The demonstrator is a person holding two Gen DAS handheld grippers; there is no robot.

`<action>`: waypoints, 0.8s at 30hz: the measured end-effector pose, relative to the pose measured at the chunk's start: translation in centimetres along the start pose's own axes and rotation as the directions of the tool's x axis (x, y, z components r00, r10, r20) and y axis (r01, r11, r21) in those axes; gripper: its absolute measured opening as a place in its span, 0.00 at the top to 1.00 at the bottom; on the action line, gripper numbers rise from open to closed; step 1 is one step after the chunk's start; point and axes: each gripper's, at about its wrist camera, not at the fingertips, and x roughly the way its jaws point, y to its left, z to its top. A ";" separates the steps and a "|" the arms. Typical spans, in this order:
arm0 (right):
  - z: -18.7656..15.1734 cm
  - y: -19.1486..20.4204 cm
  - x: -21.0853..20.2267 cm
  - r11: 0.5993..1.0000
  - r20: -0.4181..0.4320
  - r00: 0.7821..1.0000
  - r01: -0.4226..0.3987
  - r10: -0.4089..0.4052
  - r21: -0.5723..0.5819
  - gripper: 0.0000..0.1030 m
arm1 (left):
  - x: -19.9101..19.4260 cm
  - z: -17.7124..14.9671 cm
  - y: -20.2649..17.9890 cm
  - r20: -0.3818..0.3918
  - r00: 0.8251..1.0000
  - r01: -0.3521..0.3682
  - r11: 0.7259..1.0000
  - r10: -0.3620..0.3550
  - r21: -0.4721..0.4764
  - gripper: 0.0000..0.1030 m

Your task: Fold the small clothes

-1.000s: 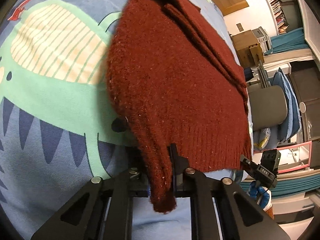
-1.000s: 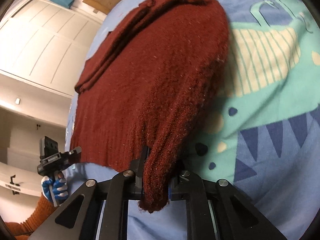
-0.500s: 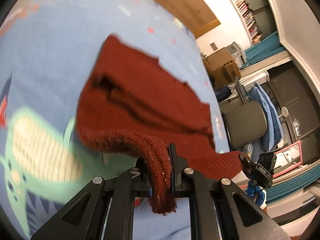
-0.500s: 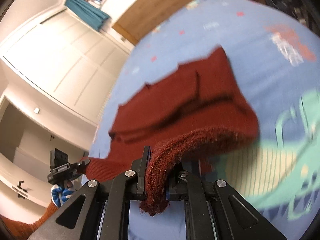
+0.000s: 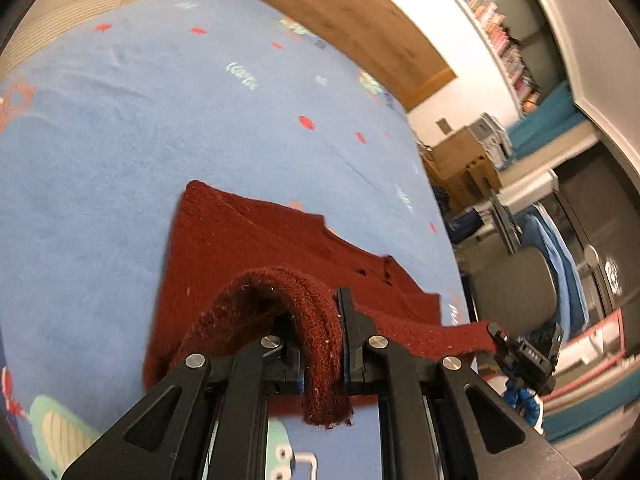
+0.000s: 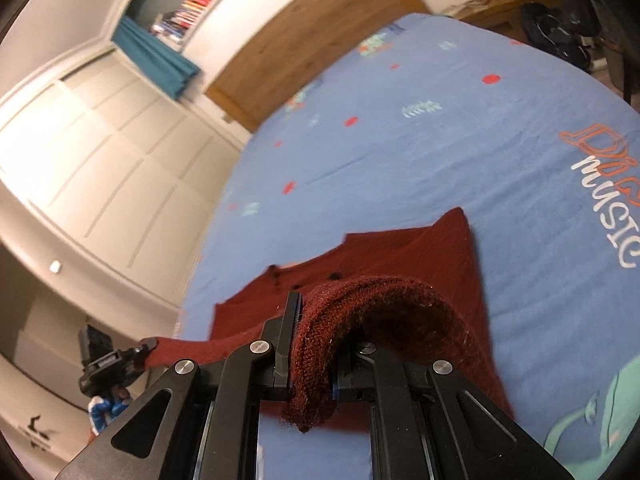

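A home bedroom, likely a child's. Ahead of the jaws spreads a blue cartoon-printed bedsheet (image 6: 420,168) ending at a wooden headboard (image 6: 304,36), with a high bookshelf (image 5: 492,28) and white panelled wardrobe doors (image 6: 100,160) beyond.

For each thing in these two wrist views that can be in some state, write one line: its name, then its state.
left gripper: shut on the sweater's hem corner.
right gripper: shut on the other hem corner.
sweater: hem end raised and stretched between the grippers, far end lying flat on the bedspread.
bedspread: spread out flat, a few light creases.
curtain: bunched to one side.
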 end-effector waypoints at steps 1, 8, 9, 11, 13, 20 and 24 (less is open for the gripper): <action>0.3 -0.8 1.0 1.000 -0.011 1.000 0.017 -0.017 0.017 0.89 | 1.1 0.5 0.6 -0.005 1.000 -0.016 1.000 0.016 -0.012 0.91; 1.2 -3.7 6.6 0.992 -0.078 0.992 0.108 -0.104 0.060 0.86 | 6.1 1.8 3.8 -0.056 0.993 -0.110 0.992 0.107 -0.065 0.90; 1.2 -4.1 7.4 0.991 -0.087 0.990 0.118 -0.112 0.068 0.85 | 6.5 1.9 4.1 -0.059 0.992 -0.116 0.991 0.112 -0.074 0.90; 1.3 -4.6 8.3 0.988 -0.092 0.988 0.129 -0.121 0.083 0.84 | 7.2 2.1 5.0 -0.067 0.990 -0.133 0.987 0.127 -0.092 0.90; 1.4 -5.0 8.9 0.986 -0.096 0.986 0.141 -0.133 0.087 0.82 | 7.7 2.3 5.5 -0.078 0.988 -0.138 0.985 0.130 -0.105 0.88; 1.8 -6.0 9.3 0.979 -0.103 0.986 0.146 -0.133 0.138 0.75 | 6.8 3.1 7.1 -0.064 0.995 -0.085 0.977 0.074 -0.197 0.73; 2.5 -6.5 7.9 0.974 -0.048 0.993 0.111 -0.104 0.196 0.48 | 4.1 4.6 7.1 0.000 0.998 -0.068 0.972 0.070 -0.226 0.60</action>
